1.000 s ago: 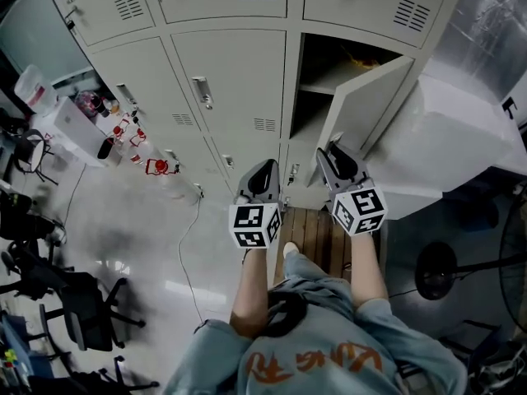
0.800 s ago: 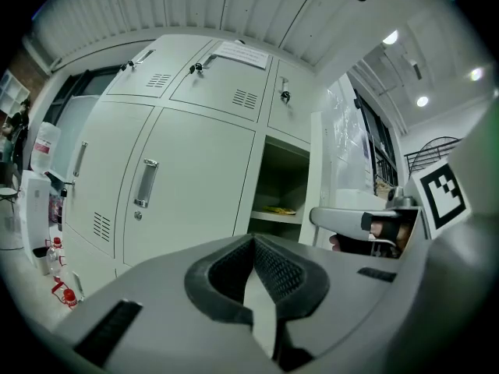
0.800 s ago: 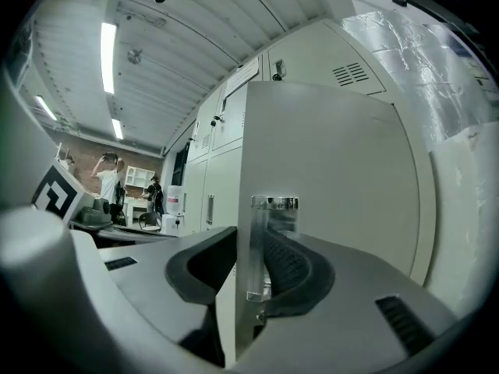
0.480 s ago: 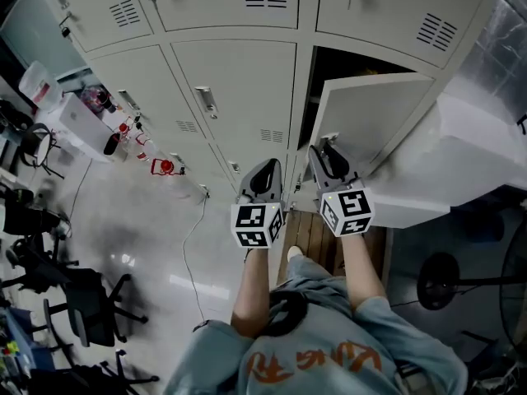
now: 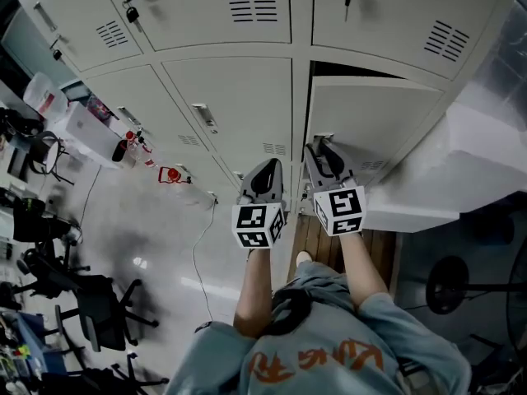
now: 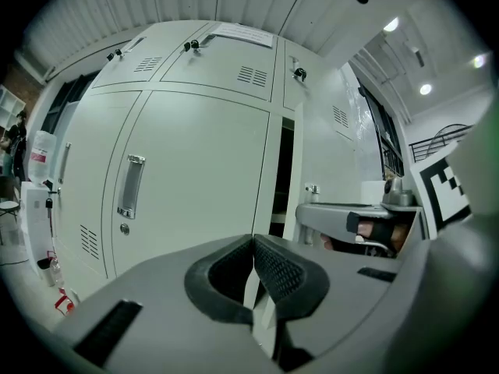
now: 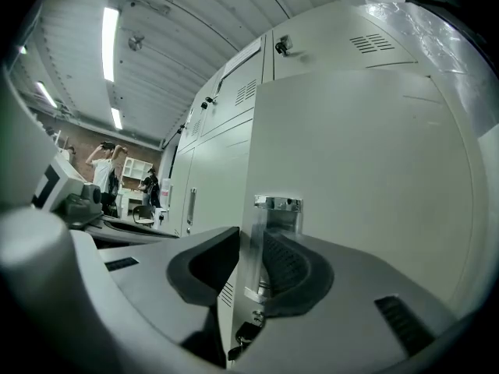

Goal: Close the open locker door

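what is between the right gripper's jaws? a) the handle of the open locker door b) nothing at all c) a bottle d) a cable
a: in the right gripper view the metal handle of the locker door stands between the closing jaws of the right gripper.

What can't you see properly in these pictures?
- Locker's inside: head view, the pale grey metal door hides all but a dark slit.
- Red-and-white things on the floor: head view, too small.
- Distant people: right gripper view, too small.
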